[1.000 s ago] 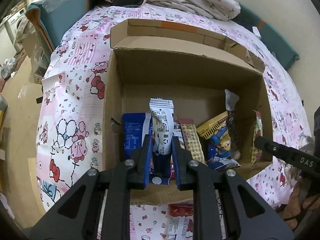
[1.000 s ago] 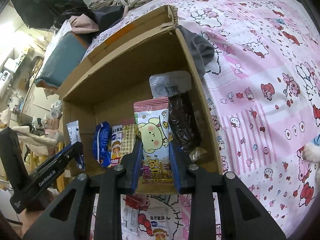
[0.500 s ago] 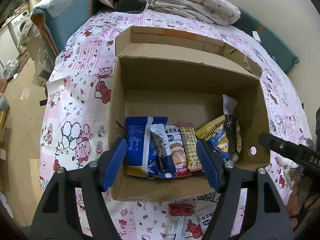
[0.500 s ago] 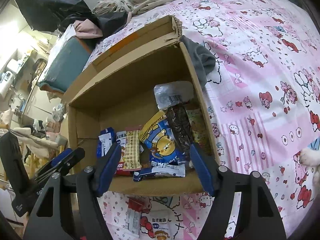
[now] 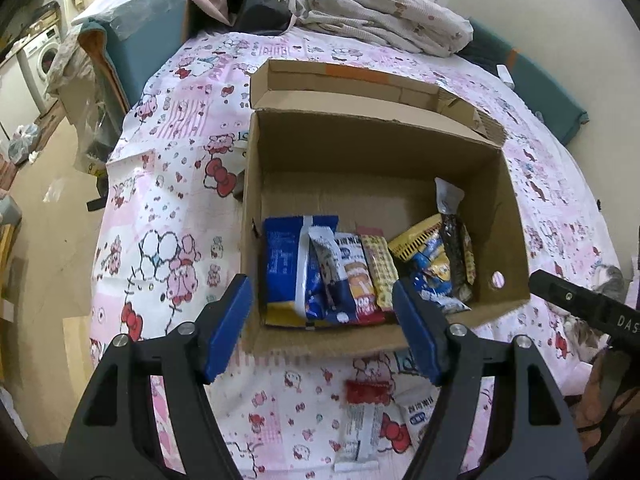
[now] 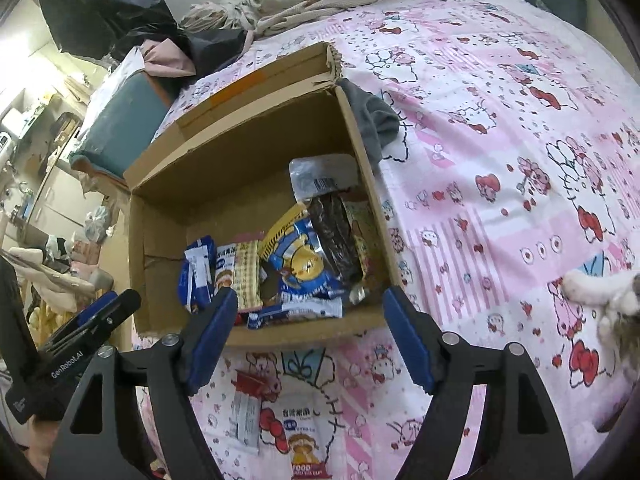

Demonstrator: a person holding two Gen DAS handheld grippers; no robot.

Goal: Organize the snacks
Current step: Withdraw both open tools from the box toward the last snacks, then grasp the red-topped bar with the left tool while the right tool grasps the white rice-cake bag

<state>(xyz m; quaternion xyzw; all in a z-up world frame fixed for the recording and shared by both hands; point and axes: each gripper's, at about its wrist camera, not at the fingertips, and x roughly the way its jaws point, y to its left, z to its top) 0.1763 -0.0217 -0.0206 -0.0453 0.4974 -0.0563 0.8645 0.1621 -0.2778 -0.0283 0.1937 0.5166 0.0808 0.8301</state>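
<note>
An open cardboard box [image 5: 372, 148] [image 6: 248, 148] stands on the pink cartoon bedsheet. Several snack packs lie inside along its near wall: a blue pack [image 5: 286, 264], a rice-cracker pack [image 5: 356, 276], a yellow-and-blue pack [image 6: 300, 260] and a dark pack [image 6: 332, 232]. My left gripper [image 5: 324, 328] is open and empty above the box's near edge. My right gripper [image 6: 308, 336] is open and empty, also at the near edge. Two snack packs [image 5: 364, 420] [image 6: 300, 436] lie on the sheet in front of the box.
A cat's paw [image 6: 600, 292] rests on the sheet at the right. A grey cloth [image 6: 376, 124] lies by the box's right wall. Bedding [image 5: 380, 20] is piled at the far end. A teal cushion [image 5: 136, 40] is at the left.
Both grippers opened and let go of their packs, which dropped into the box. Both have since pulled back and up from the box.
</note>
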